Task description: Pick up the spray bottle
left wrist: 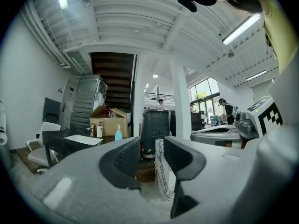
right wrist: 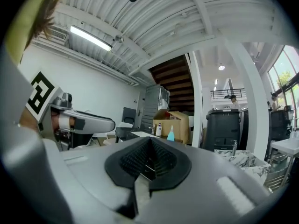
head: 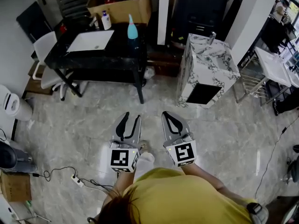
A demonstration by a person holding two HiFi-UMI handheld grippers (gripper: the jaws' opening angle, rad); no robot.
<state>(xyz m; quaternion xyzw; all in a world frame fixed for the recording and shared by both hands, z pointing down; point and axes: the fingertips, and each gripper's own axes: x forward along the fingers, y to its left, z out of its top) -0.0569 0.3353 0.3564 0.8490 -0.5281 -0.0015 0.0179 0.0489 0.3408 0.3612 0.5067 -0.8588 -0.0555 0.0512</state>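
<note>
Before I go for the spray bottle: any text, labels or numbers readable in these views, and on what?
Nothing reads as text.
Spray bottle: no legible label, too small.
White bottle: label too small to read.
Marker cubes: black-and-white square patterns, no letters.

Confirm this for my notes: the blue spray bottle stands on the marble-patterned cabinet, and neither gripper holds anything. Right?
Not quite: the head view shows the spray bottle standing on the black table, not the marble-patterned cabinet. The rest holds: neither the left gripper nor the right gripper holds anything.
</note>
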